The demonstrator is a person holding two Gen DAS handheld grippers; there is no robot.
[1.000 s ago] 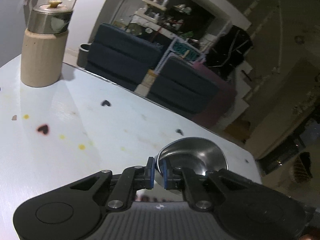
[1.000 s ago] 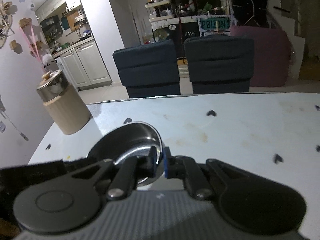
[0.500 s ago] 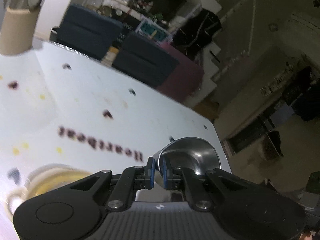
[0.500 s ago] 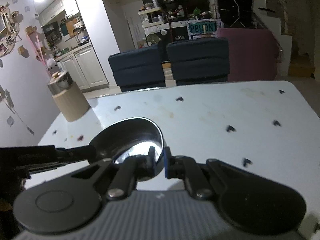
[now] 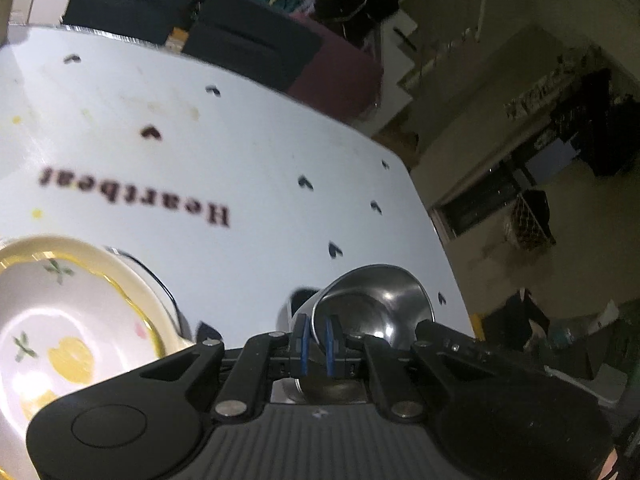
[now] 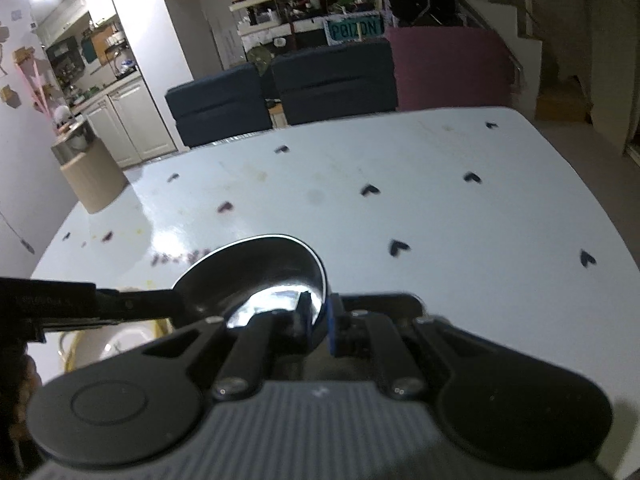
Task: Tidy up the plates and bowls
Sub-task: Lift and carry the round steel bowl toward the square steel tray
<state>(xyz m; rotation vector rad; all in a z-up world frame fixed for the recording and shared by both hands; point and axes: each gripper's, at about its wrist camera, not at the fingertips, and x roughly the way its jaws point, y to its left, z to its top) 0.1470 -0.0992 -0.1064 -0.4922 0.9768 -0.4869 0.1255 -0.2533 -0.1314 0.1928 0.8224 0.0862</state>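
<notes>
Both grippers hold one steel bowl (image 5: 372, 304) by opposite sides of its rim, lifted above the white table (image 5: 200, 128). My left gripper (image 5: 315, 340) is shut on the bowl's near rim. In the right wrist view the same bowl (image 6: 256, 276) shows, with my right gripper (image 6: 318, 320) shut on its right rim and the left gripper's fingers (image 6: 132, 304) reaching in from the left. A cream plate with yellow and green flower print (image 5: 60, 320) lies on the table below and left of the bowl; part of it shows in the right wrist view (image 6: 116, 340).
A beige canister with a metal lid (image 6: 90, 172) stands at the table's far left corner. Dark blue chairs (image 6: 332, 80) stand beyond the far edge. The table's right edge (image 5: 436, 232) drops to the floor. The tablecloth carries printed hearts and the word "Heartbeat".
Both grippers have carried the bowl back toward me and higher. The canister has receded in the right view and left the left view. The flowered plate has come into view below.
</notes>
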